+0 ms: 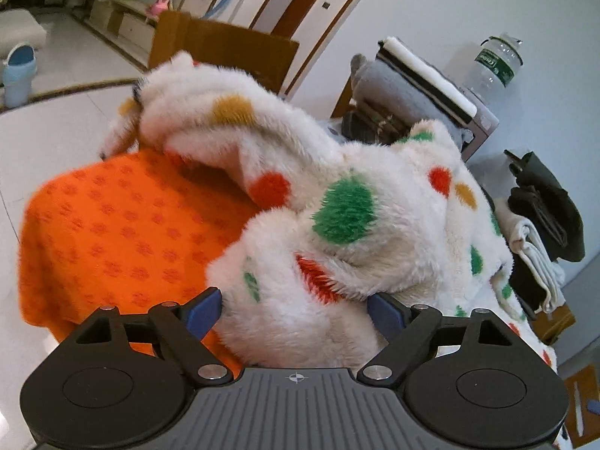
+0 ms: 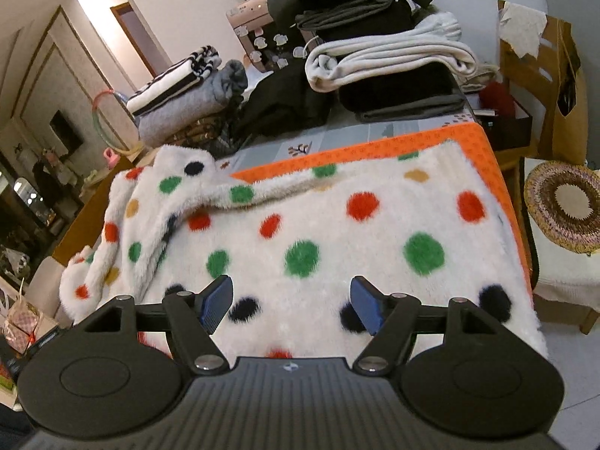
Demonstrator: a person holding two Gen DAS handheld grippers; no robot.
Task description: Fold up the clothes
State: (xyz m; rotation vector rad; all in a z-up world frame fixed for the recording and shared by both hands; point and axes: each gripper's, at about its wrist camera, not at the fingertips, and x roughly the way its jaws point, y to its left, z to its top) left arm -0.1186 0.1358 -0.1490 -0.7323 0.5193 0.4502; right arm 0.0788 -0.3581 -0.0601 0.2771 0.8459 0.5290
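Note:
A fluffy white garment with red, green, yellow and black dots [image 2: 318,232] lies on an orange patterned cloth [image 1: 123,225] on the table. In the left wrist view the garment [image 1: 337,206] is bunched up and rises between my left gripper's [image 1: 296,311] wide-apart blue pads; fabric fills the gap, with no clear pinch. In the right wrist view the garment lies mostly flat, one sleeve folded over at the left. My right gripper [image 2: 290,305] is open just above its near edge, nothing between the pads.
Folded clothes are stacked at the back: white and dark ones [image 2: 390,56], grey and striped ones [image 2: 187,93]. A pink appliance [image 2: 258,18] stands behind them. A water bottle [image 1: 495,63] and a wooden chair [image 1: 225,45] are beyond the table. A woven cushion [image 2: 566,206] lies at right.

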